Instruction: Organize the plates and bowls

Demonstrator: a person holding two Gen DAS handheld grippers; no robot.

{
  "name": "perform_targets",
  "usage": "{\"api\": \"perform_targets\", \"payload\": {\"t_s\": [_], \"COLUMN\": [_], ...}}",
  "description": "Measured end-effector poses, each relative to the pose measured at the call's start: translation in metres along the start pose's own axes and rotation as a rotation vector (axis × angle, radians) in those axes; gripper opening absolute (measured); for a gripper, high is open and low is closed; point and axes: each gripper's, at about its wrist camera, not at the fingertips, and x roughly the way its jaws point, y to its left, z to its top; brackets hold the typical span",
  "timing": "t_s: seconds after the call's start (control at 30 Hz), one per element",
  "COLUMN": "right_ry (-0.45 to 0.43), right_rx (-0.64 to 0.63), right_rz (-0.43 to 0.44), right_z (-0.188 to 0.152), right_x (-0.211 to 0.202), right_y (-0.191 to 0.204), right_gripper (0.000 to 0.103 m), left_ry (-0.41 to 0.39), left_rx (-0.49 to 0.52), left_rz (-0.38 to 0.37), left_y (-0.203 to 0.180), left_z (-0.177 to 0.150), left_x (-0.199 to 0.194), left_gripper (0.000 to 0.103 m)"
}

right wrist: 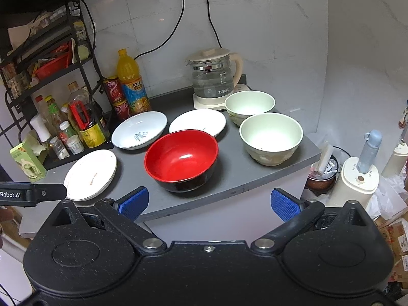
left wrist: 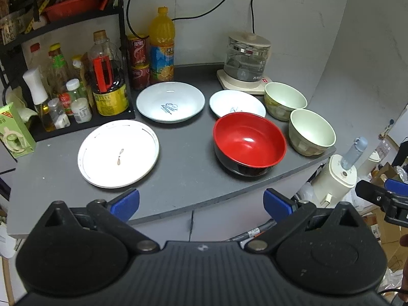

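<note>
On the grey counter [left wrist: 183,163] stand a flat white plate [left wrist: 118,150], two deep white plates with blue marks [left wrist: 170,101] [left wrist: 237,103], a red-and-black bowl [left wrist: 249,142] and two pale green bowls [left wrist: 285,100] [left wrist: 312,131]. The same dishes show in the right wrist view: flat plate [right wrist: 90,174], deep plates [right wrist: 139,129] [right wrist: 197,122], red bowl [right wrist: 181,159], green bowls [right wrist: 250,105] [right wrist: 271,137]. My left gripper [left wrist: 201,202] is open and empty before the counter's front edge. My right gripper [right wrist: 209,202] is open and empty, below the red bowl.
A glass kettle [left wrist: 246,60] on its base stands at the back right. A black rack [left wrist: 76,81] with bottles and jars, an orange juice bottle [left wrist: 162,46] and red cans [left wrist: 137,61] line the back left. A white appliance [right wrist: 357,178] and boxes stand right of the counter.
</note>
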Motion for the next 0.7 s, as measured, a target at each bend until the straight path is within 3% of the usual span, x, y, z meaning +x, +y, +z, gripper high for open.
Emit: {"api": "perform_targets", "payload": {"t_s": [0.13, 0.7], "right_ry": [0.002, -0.019], "right_rx": [0.002, 0.019], "right_rz": [0.016, 0.030], "right_z": [0.003, 0.017], "right_x": [0.001, 0.008], "right_y": [-0.002, -0.025], "right_gripper": [0.103, 0.103], "left_ry": [0.030, 0.019], "left_rx": [-0.022, 0.008], "left_rz": [-0.003, -0.021], "left_y": [-0.001, -0.036], "left_z": [0.003, 0.022], "left_x": [0.000, 0.006], "left_gripper": [0.102, 0.102]}}
